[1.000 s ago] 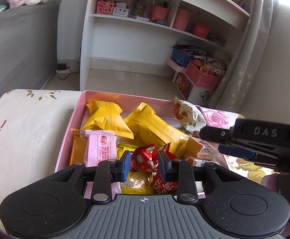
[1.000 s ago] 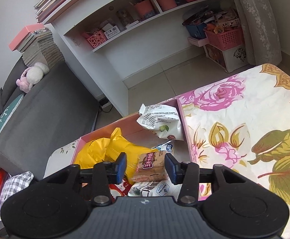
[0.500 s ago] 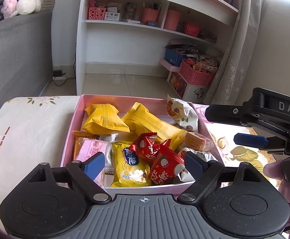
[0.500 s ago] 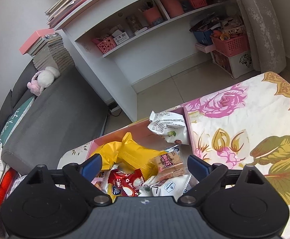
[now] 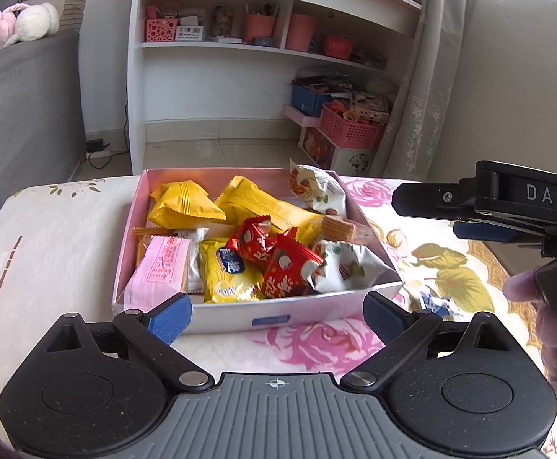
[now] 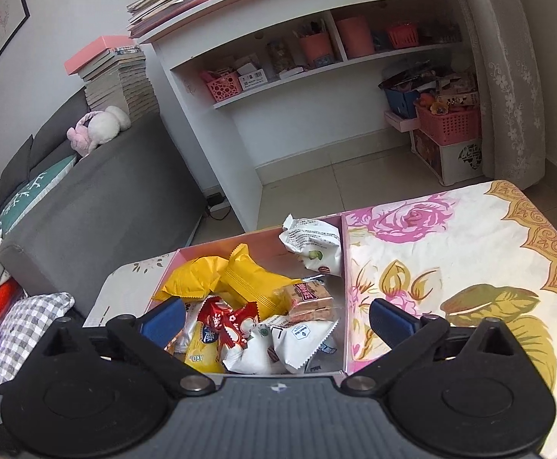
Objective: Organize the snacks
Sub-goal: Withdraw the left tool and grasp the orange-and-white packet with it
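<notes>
Only my left view shows the right gripper from the side. Both grippers' jaws have just been opening, nothing between them; the left gripper hangs before the pink cardboard box of crinkly foil snacks.

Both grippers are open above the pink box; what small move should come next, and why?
Probably draw both back from the pink box. The left gripper and right gripper, which have just been opening, hold nothing, and all visible snacks, including the red packets, lie inside.

Snack packets fill pink box (left gripper wide)
</notes>
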Demonstrator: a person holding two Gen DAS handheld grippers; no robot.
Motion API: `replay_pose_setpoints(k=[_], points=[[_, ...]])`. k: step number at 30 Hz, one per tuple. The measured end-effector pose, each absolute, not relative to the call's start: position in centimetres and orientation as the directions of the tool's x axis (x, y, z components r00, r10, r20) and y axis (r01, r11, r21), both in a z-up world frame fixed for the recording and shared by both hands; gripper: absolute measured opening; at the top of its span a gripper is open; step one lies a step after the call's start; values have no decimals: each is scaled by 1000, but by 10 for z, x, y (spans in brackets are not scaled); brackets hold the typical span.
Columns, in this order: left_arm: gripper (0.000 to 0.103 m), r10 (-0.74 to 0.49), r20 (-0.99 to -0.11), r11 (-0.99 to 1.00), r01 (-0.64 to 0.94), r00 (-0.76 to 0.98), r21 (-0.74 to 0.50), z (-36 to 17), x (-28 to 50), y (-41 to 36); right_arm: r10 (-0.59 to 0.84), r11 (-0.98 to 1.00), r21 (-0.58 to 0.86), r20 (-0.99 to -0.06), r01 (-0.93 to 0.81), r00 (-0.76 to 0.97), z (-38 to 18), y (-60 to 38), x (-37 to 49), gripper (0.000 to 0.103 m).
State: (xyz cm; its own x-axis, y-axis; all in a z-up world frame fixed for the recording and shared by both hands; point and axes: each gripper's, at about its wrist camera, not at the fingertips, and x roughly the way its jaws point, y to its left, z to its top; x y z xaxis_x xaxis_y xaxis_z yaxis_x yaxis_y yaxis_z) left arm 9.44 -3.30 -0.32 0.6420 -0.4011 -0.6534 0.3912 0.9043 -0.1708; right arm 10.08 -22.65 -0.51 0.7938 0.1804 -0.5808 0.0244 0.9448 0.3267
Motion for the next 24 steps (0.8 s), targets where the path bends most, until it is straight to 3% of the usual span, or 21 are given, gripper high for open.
replay_pose_setpoints(k=[24], points=[[99, -416, -689, 871, 477, 593, -114, -23, 10, 21, 149, 985, 160, -636, -60, 757, -26, -219, 21, 97]])
